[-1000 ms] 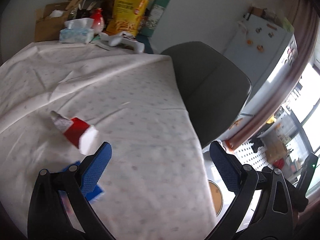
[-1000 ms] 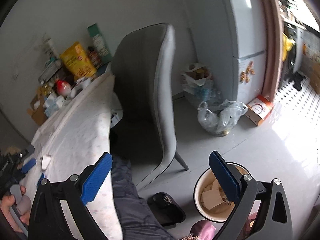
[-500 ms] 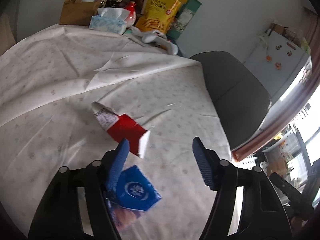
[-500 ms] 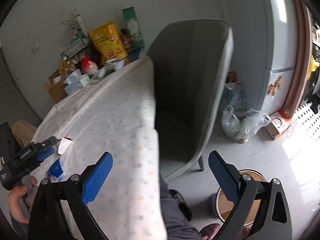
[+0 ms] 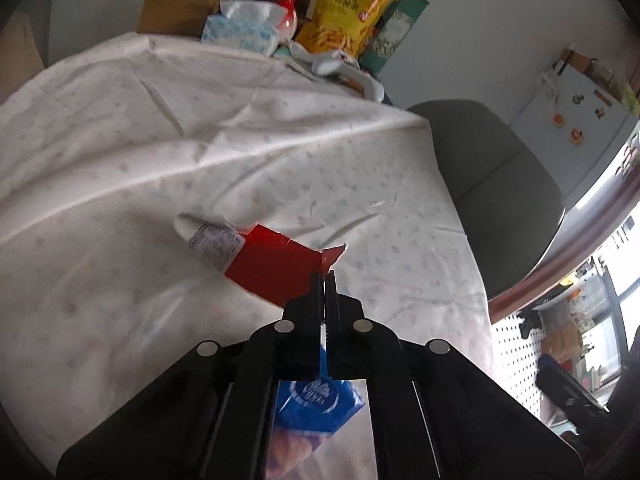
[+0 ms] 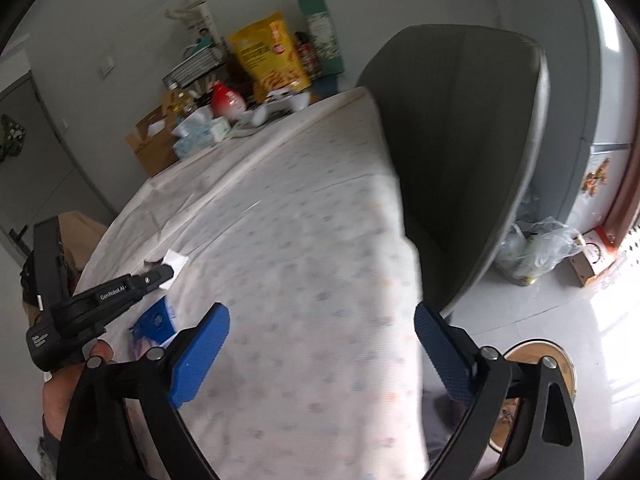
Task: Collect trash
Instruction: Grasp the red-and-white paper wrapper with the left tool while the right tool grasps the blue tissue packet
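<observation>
A torn red and white wrapper (image 5: 260,258) lies on the white tablecloth (image 5: 200,160). My left gripper (image 5: 325,276) is shut on the wrapper's near torn edge. A blue tissue packet (image 5: 316,404) lies under the left gripper. In the right wrist view the left gripper (image 6: 166,274) pinches the wrapper's white end (image 6: 176,259), with the blue packet (image 6: 154,322) beside it. My right gripper (image 6: 320,344) is open and empty above the table's near edge. A round bin (image 6: 536,384) with trash stands on the floor at the lower right.
A grey chair (image 6: 472,140) stands at the table's right side. A tissue box (image 5: 240,30), yellow snack bag (image 5: 344,12), cardboard box (image 5: 176,8) and green carton (image 5: 396,28) crowd the far table end. Plastic bags (image 6: 536,252) lie by the fridge (image 6: 608,80).
My left gripper moved forward over the blue packet and closed on the red wrapper's torn edge. My right gripper swung left and up from the floor bin toward the table.
</observation>
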The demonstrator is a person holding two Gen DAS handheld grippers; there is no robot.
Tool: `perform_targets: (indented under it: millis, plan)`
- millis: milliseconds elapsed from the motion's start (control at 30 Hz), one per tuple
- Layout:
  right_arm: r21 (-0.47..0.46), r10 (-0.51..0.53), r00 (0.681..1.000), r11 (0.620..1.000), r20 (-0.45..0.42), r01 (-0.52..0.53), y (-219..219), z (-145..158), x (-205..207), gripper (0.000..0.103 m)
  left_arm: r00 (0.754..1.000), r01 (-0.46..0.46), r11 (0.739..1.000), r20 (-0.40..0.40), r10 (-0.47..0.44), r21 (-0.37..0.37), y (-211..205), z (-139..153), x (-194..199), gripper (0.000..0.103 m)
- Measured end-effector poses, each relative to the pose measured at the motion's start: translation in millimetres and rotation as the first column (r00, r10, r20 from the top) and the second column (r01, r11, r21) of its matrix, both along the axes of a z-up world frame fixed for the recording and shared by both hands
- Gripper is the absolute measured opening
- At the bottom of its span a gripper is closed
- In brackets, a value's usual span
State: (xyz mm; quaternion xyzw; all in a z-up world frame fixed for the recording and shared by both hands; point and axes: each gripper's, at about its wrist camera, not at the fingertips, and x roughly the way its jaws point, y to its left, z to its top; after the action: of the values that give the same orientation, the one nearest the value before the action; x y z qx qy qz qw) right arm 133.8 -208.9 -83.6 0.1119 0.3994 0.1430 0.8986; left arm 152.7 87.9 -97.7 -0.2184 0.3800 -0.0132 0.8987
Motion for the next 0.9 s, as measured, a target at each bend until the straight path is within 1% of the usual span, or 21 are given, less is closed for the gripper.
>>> perform_targets:
  millis: [133,233,300,400,500,633,767,900]
  plan:
    - [0.007,0.064,0.998,0.998,-0.008,-0.064,27,-2,0,0.09,1.0,-0.011,1.0,0.027,0.011,0.011,16,14,-16,0.002]
    - [0.013,0.118,0.993,0.993,-0.016,-0.118,53,-4,0,0.09,0.999,-0.032,0.999,0.034,0.032,0.009,30,18,-31,0.003]
    - [0.009,0.148,0.989,0.989,-0.023,-0.148,67,-7,-1,0.091,0.998,-0.045,0.999,0.036,0.044,0.013,38,19,-39,0.003]
    - [-0.01,0.197,0.98,0.98,-0.033,-0.197,92,-10,-2,0.095,0.998,-0.06,0.998,0.035,0.059,0.011,48,19,-48,0.003]
    - [-0.027,0.244,0.969,0.969,-0.038,-0.245,112,-10,-4,0.095,0.996,-0.079,0.997,0.032,0.079,0.005,59,16,-56,0.003]
    - [-0.068,0.304,0.952,0.95,-0.038,-0.306,139,-10,-8,0.095,0.995,-0.1,0.995,0.028,0.1,-0.012,71,10,-63,0.003]
    - [-0.122,0.363,0.93,0.922,-0.061,-0.368,165,-15,-6,0.095,0.992,-0.126,0.992,0.031,0.126,-0.018,82,8,-70,0.003]
    - [-0.179,0.393,0.916,0.899,-0.075,-0.4,188,-22,-2,0.095,0.986,-0.158,0.987,0.042,0.159,-0.026,95,8,-77,0.003]
